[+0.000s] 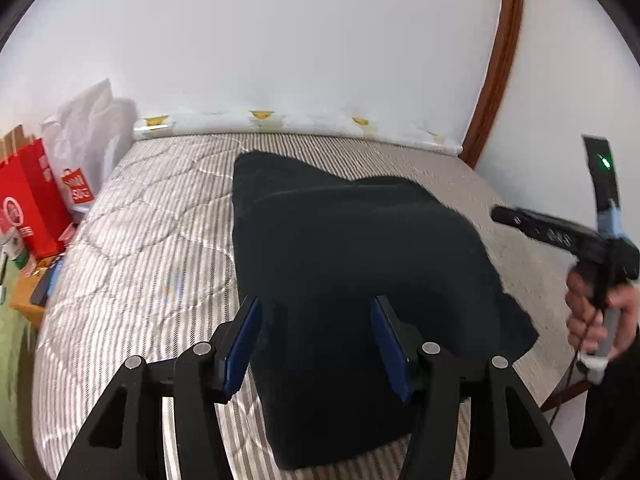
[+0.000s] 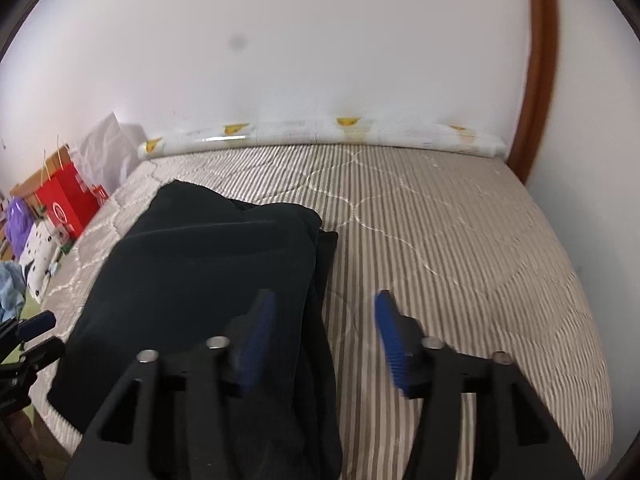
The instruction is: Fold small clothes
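1. The dark garment (image 1: 340, 248) is lying folded on the bed (image 1: 132, 248), which has a grey-and-white striped quilted cover. It's somewhere around the middle of the mattress, with a thicker folded layer on top and a thinner flap poking out on one side.
2. The left tongs (image 1: 318, 344) are parted, blue pads (image 1: 244, 348) standing apart above the near end of the garment. Nothing is pinched between them, the cloth just shows below the gap.
3. The right tongs (image 2: 320, 344) are also spread apart and holding nothing. Their left pad sits over the garment's right edge, the right pad over bare striped cover. That view is a bit motion-blurred.
4. In the left wrist view you can see the person's hand (image 1: 596, 312) gripping the handle of the other tool off to the right of the garment, clear of the cloth.
5. Along the far edge of the bed, against the white wall, there's a long white pack with yellow marks (image 2: 320, 132).
6. Off the left side of the bed: a red paper bag (image 1: 32, 200) and a white plastic bag (image 1: 88, 136).
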